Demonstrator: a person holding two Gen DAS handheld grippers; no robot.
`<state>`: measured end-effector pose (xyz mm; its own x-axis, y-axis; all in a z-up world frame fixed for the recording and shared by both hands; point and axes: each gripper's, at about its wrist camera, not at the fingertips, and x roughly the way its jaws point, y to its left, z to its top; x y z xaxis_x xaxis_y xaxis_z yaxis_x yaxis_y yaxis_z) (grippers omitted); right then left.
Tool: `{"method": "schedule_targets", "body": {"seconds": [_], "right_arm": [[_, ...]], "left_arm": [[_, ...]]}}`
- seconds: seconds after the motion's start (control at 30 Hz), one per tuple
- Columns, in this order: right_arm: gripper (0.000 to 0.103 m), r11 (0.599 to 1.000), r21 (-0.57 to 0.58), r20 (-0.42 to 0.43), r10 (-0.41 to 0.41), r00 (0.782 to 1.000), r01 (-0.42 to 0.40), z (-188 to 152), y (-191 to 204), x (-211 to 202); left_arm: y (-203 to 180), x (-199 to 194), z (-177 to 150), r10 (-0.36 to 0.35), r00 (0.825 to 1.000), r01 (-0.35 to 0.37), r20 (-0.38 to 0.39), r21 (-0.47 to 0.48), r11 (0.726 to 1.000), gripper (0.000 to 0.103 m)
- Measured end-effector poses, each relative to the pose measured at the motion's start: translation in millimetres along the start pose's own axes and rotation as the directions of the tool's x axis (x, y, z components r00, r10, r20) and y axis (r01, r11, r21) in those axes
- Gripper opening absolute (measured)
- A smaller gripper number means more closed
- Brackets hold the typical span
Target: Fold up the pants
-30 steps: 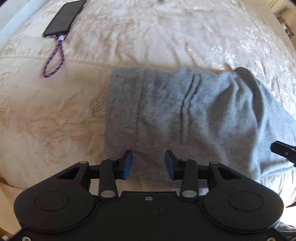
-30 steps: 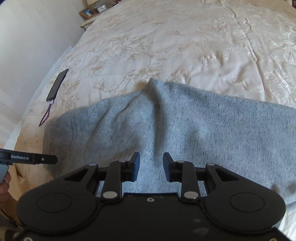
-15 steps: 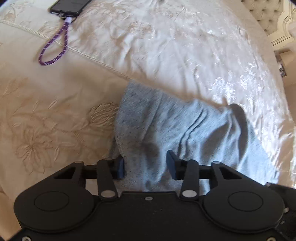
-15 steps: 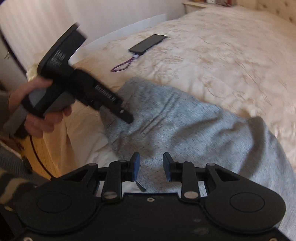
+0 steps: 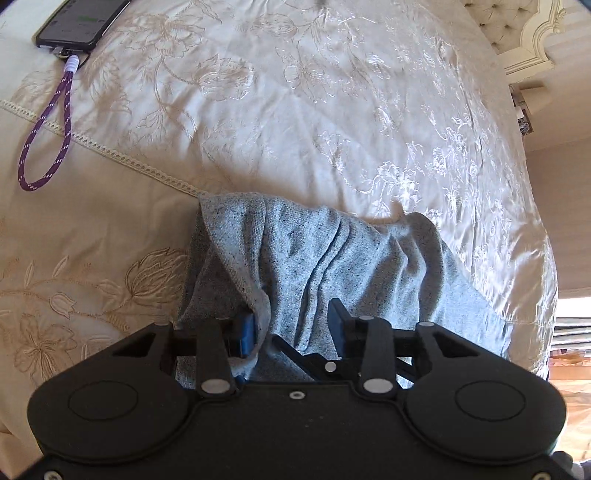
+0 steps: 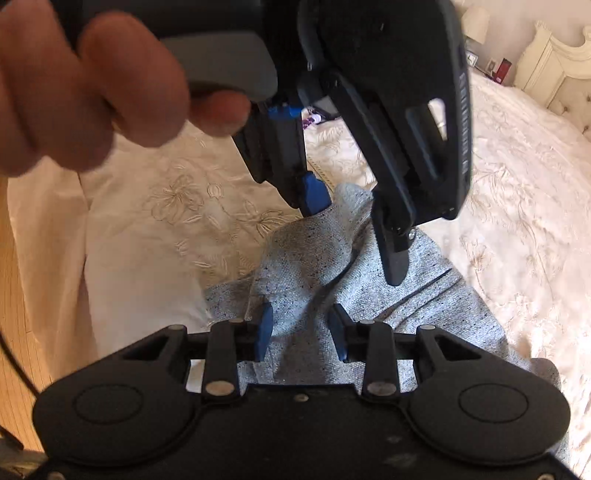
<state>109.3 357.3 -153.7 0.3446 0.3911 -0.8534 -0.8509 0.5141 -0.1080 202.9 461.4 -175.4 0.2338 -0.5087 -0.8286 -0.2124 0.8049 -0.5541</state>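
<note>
Low in the centre of the left wrist view, the grey speckled pants [image 5: 332,258] lie bunched in long ridges on the cream embroidered bedspread [image 5: 295,110], a hemmed edge curling over the left gripper [image 5: 291,326], whose blue pads stand apart with cloth lying between them, not pinched. At upper left of that view a phone [image 5: 81,22] with a purple cord loop [image 5: 44,136] rests on the bedspread, well apart from the pants; in the right wrist view the right gripper [image 6: 301,332] also stands released, over the pants at lower centre
</note>
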Motion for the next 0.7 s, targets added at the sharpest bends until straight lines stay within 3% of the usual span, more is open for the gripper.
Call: {"method": "schedule_targets", "body": {"seconds": [0.07,0.1,0.23,0.3,0.33,0.37,0.43,0.5,0.6,0.67,0.7], "right_arm": [[0.023,0.999,0.01,0.021,0.045,0.999,-0.046,-1,-3,1],[0.002,0.994,0.053,0.02,0.097,0.995,-0.097,-3,-11,0],[0.001,0.986,0.164,0.026,0.038,0.999,-0.042,-14,-43,-18],[0.006,0.979,0.199,0.023,0.028,0.999,-0.032,-18,-57,-26],[0.013,0.98,0.193,0.036,0.03,0.999,-0.036,-18,-58,-29],[0.027,0.984,0.173,0.057,0.023,0.998,-0.033,-17,-58,-32],[0.037,0.994,0.099,0.089,0.034,0.995,-0.043,-13,-45,-37],[0.037,0.999,0.021,0.112,0.046,0.993,-0.049,-9,-29,-36],[0.038,0.994,-0.088,0.12,0.078,0.99,-0.067,-1,3,-25],[0.039,0.987,-0.156,0.082,0.059,0.995,-0.046,3,22,-8],[0.039,0.982,-0.19,0.044,0.025,0.999,-0.016,3,31,5]], "left_arm": [[6,-8,-2,-0.001,1.0,0.001,0.016,-0.005,1.0,0.046],[10,-15,-4,-0.003,0.999,0.003,0.044,-0.015,1.0,0.046],[33,-45,-19,0.03,0.983,-0.011,0.179,-0.108,0.994,0.056],[40,-54,-32,0.075,0.977,-0.05,0.199,-0.126,0.991,0.056],[43,-57,-38,0.102,0.974,-0.077,0.201,-0.132,0.988,0.056],[46,-60,-44,0.135,0.969,-0.107,0.207,-0.143,0.984,0.056],[54,-64,-57,0.196,0.959,-0.159,0.206,-0.181,0.971,0.055],[59,-67,-66,0.256,0.948,-0.216,0.191,-0.208,0.954,0.055],[56,-66,-78,0.34,0.924,-0.321,0.172,-0.128,0.938,0.055],[50,-63,-83,0.377,0.912,-0.371,0.163,-0.065,0.926,0.055],[48,-61,-85,0.375,0.914,-0.373,0.155,-0.042,0.927,0.055]]}}
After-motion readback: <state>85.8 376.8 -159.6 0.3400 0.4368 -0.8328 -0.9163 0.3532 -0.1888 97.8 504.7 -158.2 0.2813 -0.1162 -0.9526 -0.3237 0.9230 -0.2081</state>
